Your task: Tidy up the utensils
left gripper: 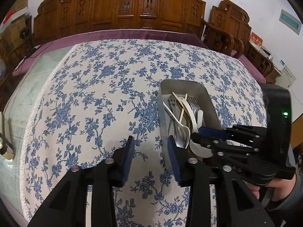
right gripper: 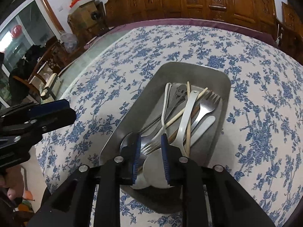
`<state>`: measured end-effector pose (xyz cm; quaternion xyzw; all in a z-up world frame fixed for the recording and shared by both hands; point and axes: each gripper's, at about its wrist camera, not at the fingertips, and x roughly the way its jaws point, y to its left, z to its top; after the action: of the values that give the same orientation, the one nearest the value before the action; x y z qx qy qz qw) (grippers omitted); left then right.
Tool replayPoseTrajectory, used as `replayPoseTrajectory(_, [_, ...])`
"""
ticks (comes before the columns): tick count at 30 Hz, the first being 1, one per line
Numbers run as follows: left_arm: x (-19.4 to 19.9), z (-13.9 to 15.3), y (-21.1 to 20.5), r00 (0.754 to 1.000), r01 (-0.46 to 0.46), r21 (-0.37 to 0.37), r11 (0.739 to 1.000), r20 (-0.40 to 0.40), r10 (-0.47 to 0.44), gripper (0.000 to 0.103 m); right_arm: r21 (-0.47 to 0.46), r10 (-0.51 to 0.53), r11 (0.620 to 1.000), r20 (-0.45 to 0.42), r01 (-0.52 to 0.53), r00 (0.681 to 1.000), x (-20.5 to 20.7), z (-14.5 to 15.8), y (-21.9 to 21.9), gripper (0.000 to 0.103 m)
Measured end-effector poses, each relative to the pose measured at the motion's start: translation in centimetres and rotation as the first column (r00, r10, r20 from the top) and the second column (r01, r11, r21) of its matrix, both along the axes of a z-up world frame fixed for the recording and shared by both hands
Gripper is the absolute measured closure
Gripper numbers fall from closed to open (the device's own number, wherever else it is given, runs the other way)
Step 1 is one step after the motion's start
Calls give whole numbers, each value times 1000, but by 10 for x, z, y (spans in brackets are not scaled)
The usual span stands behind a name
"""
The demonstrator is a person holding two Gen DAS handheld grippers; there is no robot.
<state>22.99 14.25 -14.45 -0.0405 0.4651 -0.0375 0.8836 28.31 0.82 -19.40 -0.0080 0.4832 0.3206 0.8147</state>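
Black arms of the left gripper (left gripper: 150, 157) are filling the bottom of the left wrist view, its blue-padded fingers (left gripper: 127, 158) standing apart over the flowered cloth (left gripper: 98, 87) with nothing between them. One finger is sitting just beside the near left wall of the metal tray (left gripper: 205, 94); whether it is touching that wall cannot be told. The left view is showing the right gripper (left gripper: 206, 134) from the side, reaching into the tray's near end and hiding the bowl of the white spoon (left gripper: 198, 148), and a hand (left gripper: 278, 187) in a grey sleeve is being cut off at the edge.

From the right wrist view the tray's contents are showing more plainly: a steel fork (right gripper: 205, 105), a second fork (right gripper: 151, 146), chopsticks (right gripper: 188, 113), a white spoon (right gripper: 186, 117), a steel spoon (right gripper: 126, 141) and a flat piece with a smiling face cut in it (right gripper: 179, 93), all lying crossed in a heap. The right gripper (right gripper: 150, 158) is hovering over the near end, its fingers (right gripper: 136, 155) parted narrowly around a round white bowl (right gripper: 154, 170); whether they are pressing on it cannot be made out, and its base is hidden by the gripper. The tray's near rim is hidden too. The surface beyond is being edged by a carved wooden bench (left gripper: 121, 9).
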Motion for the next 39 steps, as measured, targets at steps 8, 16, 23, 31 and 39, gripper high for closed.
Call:
replayPoseTrajectory(8, [-13,15,-14,999,-5,17,1000,33,5,52,22,-64,998,67,63,996,-22,28,-35,70])
replayPoseTrajectory(16, [-44,39,-43,995,-22,43,999,103,17,15,26,-200,980,186,198,962,-64,63,-100,22])
replayPoseTrajectory(23, [-82,50,-75,986,-39,35,999,162,33,8,27,-280,959,265,283,923,-105,86,-148,3])
replayPoseTrajectory(31, [-125,74,-112,964,-45,80,996,266,22,8,55,-335,939,359,339,871,-162,115,-185,3])
replayPoseTrajectory(39, [-159,121,-138,930,-39,90,995,368,3,8,109,-368,927,444,359,817,-200,164,-202,3])
